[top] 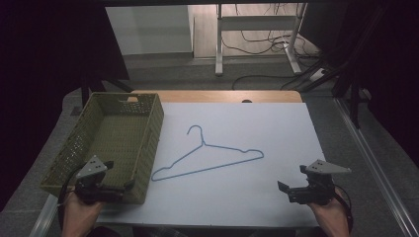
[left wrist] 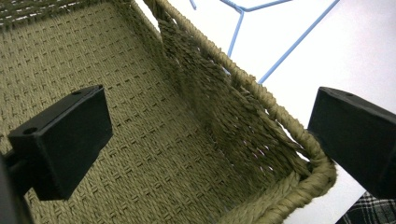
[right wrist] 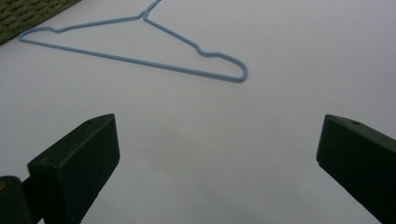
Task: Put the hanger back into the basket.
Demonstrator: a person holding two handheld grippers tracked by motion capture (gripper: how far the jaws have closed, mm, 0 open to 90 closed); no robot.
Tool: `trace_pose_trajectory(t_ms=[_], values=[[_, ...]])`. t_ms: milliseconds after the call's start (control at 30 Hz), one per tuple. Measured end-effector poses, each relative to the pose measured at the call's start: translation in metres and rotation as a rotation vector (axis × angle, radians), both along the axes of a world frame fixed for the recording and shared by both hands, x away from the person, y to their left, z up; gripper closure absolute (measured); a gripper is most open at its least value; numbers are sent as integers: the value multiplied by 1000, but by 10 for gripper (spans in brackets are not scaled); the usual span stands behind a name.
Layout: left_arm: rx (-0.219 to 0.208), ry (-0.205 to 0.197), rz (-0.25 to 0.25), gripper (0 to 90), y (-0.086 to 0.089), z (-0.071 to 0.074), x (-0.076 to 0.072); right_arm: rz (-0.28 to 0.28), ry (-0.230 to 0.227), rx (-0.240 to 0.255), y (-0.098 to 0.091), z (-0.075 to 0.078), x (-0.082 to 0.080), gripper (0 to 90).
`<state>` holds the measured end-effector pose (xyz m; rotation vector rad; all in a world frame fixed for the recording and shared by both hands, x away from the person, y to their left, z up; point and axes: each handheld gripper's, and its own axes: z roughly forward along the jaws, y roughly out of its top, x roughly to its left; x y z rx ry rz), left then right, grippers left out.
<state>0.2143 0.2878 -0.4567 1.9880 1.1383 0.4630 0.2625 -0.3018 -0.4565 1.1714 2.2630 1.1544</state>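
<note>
At the left edge of the worktop [top: 276,197] sits a woven basket [top: 148,148], long side running from the near edge toward the far one. It holds nothing, and that bare floor suggests it is meant to receive something. The left gripper [top: 118,180] hangs over the basket's near right corner, jaws spread wide and holding nothing; in the left gripper view one jaw stands over the woven floor and the other outside the rim, so the corner wall lies between them. That straddle reads as a hand readied either to steady the basket or simply parked there.

In the middle of the worktop, just right of the basket, a blue wire hanger [top: 210,158] lies flat, hook toward the far edge and its long bar slanting toward the near left. Flat on a plain sheet, it gives little to pinch, so a grip would likely need a jaw on each side of the wire.

Near the near right corner the right gripper [top: 289,190] hovers, jaws wide apart and empty, aimed leftward at the hanger and well short of it.
</note>
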Motion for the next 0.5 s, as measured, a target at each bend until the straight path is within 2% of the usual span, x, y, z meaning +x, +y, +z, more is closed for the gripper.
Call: trace_pose_trajectory(t_ms=[233, 500], values=[[7, -6, -2, 0, -2, 0, 1, -2, -8, -31, 2, 1, 0, 0], [-20, 9, -4, 0, -3, -1, 2, 19, 1, -42, 5, 0, 1, 0]])
